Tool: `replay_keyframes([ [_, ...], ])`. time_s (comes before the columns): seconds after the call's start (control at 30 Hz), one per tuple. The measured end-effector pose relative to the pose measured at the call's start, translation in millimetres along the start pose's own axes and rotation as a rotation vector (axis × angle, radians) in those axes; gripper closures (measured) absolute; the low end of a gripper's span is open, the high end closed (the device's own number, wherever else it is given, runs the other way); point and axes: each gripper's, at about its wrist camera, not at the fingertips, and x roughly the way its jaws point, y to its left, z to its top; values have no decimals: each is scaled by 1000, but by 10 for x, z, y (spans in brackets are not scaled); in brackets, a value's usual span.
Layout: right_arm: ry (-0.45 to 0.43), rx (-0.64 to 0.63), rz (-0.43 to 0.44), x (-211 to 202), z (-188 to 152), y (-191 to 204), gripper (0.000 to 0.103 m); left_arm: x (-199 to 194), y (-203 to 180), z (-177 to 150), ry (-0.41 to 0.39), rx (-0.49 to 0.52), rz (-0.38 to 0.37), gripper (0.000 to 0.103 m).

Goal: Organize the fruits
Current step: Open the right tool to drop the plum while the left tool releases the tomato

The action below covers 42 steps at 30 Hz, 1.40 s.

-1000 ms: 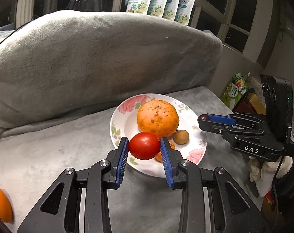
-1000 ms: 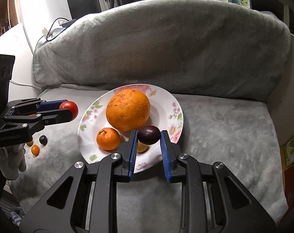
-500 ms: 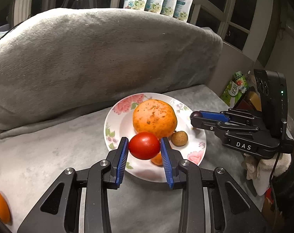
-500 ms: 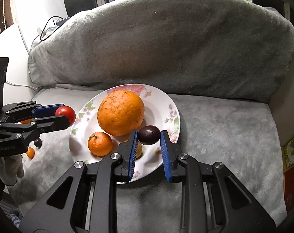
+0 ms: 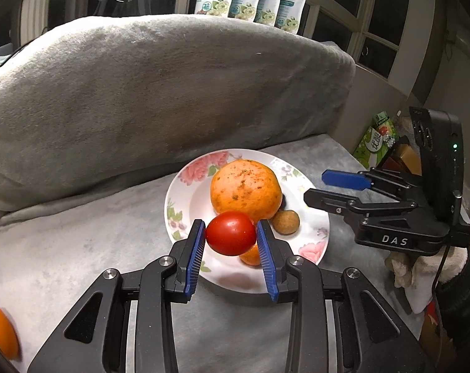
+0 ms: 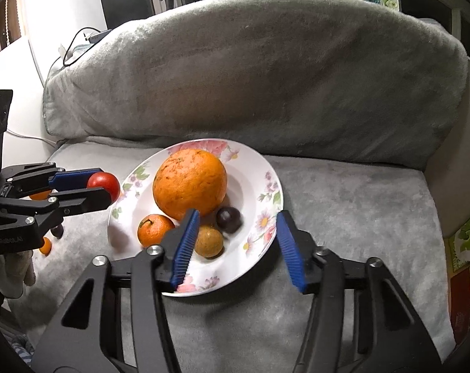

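Two grippers hover at the floral plate (image 6: 267,174): the right gripper (image 6: 235,245) has just spread wide, dropping its dark plum (image 6: 228,219) beside the big orange (image 6: 189,183), while the left gripper (image 5: 231,245) stays clamped on a red tomato (image 5: 230,233) above the plate's near rim, likely next.

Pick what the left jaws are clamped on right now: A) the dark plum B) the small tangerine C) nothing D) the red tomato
D: in the left wrist view the left gripper has its blue pads pressed on both sides of the red tomato, held above the near rim of the floral plate; the dark plum lies loose on the plate.
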Motion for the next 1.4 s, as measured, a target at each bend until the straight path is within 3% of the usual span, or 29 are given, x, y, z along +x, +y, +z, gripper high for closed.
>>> replay_keyframes([
  [0.07, -2, 1, -4, -8, 9, -4, 48, -9, -6, 3, -5, 3, 1, 61],
  [0.17, -7, 0, -13, -21, 7, -3, 37, -32, -28, 16, -18, 10, 6, 45],
  [0.3, -15, 0, -23, -41, 5, 5, 33, -57, -76, 37, -30, 30, 8, 43],
  [0.43, -26, 1, -40, -63, 12, 2, 23, -73, -101, 35, -38, 38, 20, 31],
  [0.6, -35, 6, -60, -88, 23, -24, 15, -101, -110, 23, -39, 43, 23, 25],
  [0.7, -33, 5, -73, -87, 26, -39, 10, -106, -114, 24, -36, 39, 15, 24],
  [1.4, -62, 5, -69, -255, 11, 56, 3, -287, -201, -12, -25, 47, 46, 21],
])
